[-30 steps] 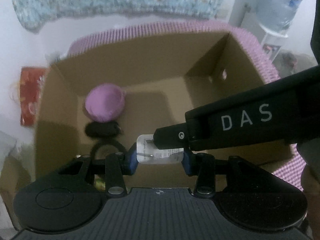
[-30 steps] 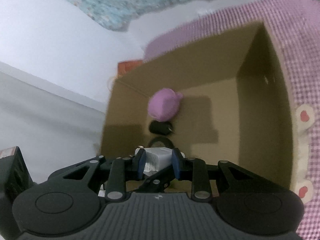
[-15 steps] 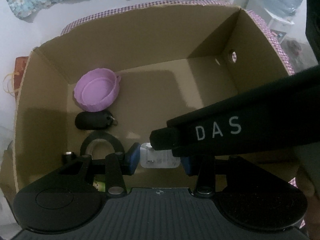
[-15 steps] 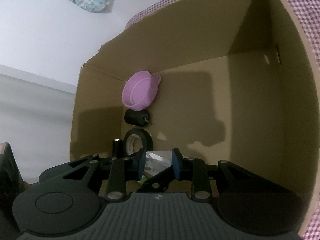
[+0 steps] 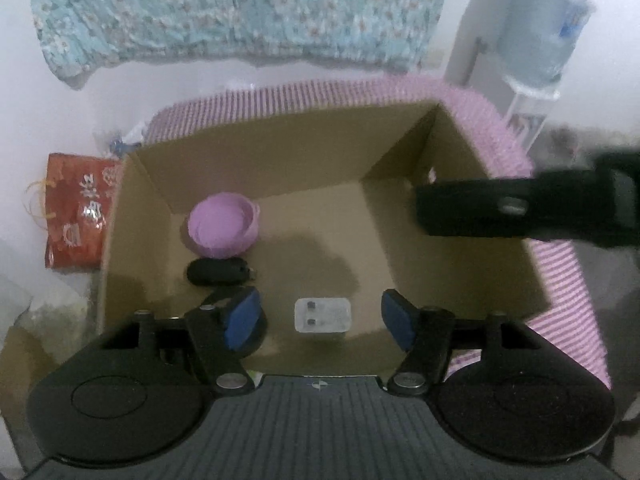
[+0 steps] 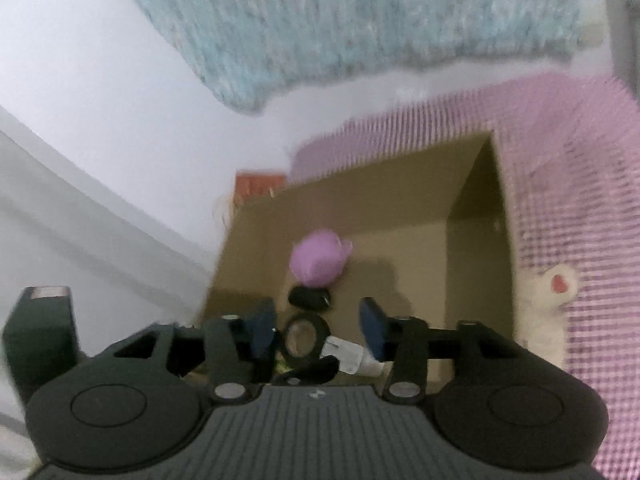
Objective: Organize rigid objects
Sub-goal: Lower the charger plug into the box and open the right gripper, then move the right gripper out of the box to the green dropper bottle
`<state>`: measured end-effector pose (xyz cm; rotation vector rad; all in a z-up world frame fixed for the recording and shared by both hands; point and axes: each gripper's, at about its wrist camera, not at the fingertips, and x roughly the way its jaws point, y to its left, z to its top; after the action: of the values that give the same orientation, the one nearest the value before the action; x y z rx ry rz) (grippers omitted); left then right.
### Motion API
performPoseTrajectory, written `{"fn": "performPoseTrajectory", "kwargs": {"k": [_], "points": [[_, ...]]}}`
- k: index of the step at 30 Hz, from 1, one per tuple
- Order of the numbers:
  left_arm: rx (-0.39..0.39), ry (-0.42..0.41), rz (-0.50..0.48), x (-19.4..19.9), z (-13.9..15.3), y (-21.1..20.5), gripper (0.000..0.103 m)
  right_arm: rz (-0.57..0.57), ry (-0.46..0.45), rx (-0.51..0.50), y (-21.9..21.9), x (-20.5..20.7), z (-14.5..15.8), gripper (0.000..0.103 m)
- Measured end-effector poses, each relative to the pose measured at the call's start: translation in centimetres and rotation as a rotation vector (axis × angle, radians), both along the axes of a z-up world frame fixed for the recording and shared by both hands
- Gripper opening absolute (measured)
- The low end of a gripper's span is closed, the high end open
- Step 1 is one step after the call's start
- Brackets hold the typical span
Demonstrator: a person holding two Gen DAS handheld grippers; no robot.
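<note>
Placing step looks done: the white charger plug point(image 5: 323, 315) lies on the cardboard box point(image 5: 280, 160) floor between the left tool point(image 5: 320, 320)'s wide-open fingers; the right tool point(image 6: 318, 326) is also spread, empty (next, fetch another item).

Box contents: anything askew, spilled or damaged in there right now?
Nothing stands out. In the box the purple bowl, black fob, tape roll and white charger lie on the floor, apparently intact. Both grippers' fingers are open and empty.

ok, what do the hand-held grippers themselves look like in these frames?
Both match: the left hand-held gripper and right hand-held gripper have a matte black body, ribbed grey centre panel, round black discs either side, silver pivot screws and blue finger pads. No cables visible.
</note>
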<state>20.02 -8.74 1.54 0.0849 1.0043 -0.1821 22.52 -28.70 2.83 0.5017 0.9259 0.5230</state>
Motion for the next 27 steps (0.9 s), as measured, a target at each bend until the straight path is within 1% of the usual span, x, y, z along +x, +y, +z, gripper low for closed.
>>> {"fn": "performPoseTrajectory", "kwargs": {"k": [1, 2, 3, 4, 6, 7, 8, 9, 11, 15, 17, 21, 25, 27], "points": [[-0.017, -0.02, -0.001, -0.6, 0.7, 0.2, 0.071, -0.023, -0.03, 0.003, -0.6, -1.2, 0.8, 0.061], [-0.036, -0.04, -0.003, -1.4, 1.5, 0.4, 0.074, -0.049, -0.061, 0.004, -1.2, -2.4, 1.5, 0.065], [-0.049, -0.057, -0.004, -2.0, 1.9, 0.6, 0.077, -0.072, -0.087, 0.006, -1.6, -3.5, 2.1, 0.071], [-0.06, -0.074, -0.005, -2.7, 2.5, 0.8, 0.077, -0.099, -0.112, 0.006, -2.1, -4.8, 2.6, 0.075], [-0.075, -0.112, -0.007, -4.2, 3.5, 1.2, 0.083, -0.155, -0.162, 0.008, -2.8, -7.4, 3.4, 0.089], [-0.082, -0.127, -0.003, -4.9, 3.9, 1.3, 0.085, -0.171, -0.181, 0.002, -3.0, -8.3, 3.6, 0.092], [-0.09, -0.145, 0.004, -5.8, 4.3, 1.5, 0.089, -0.188, -0.201, -0.009, -3.1, -9.4, 3.9, 0.098], [-0.096, -0.156, 0.006, -6.3, 4.5, 1.6, 0.093, -0.205, -0.217, -0.021, -3.1, -10.4, 4.1, 0.1], [-0.1, -0.178, 0.005, -7.5, 4.8, 1.7, 0.099, -0.234, -0.236, -0.053, -3.2, -12.3, 4.3, 0.102], [-0.088, -0.194, 0.008, -9.7, 4.6, 1.8, 0.102, -0.287, -0.242, -0.129, -2.6, -14.5, 4.3, 0.103], [-0.102, -0.184, 0.011, -10.5, 4.1, 2.1, 0.102, -0.308, -0.256, -0.184, -2.2, -15.6, 4.4, 0.103], [-0.134, -0.152, 0.019, -11.8, 2.9, 2.9, 0.103, -0.334, -0.314, -0.319, -1.0, -18.0, 4.6, 0.103], [-0.136, -0.116, 0.012, -12.7, 2.0, 3.3, 0.103, -0.374, -0.341, -0.391, -0.3, -19.5, 4.9, 0.103], [-0.187, -0.091, 0.002, -13.0, 1.6, 3.7, 0.103, -0.405, -0.349, -0.431, 0.1, -19.8, 5.0, 0.103]]}}
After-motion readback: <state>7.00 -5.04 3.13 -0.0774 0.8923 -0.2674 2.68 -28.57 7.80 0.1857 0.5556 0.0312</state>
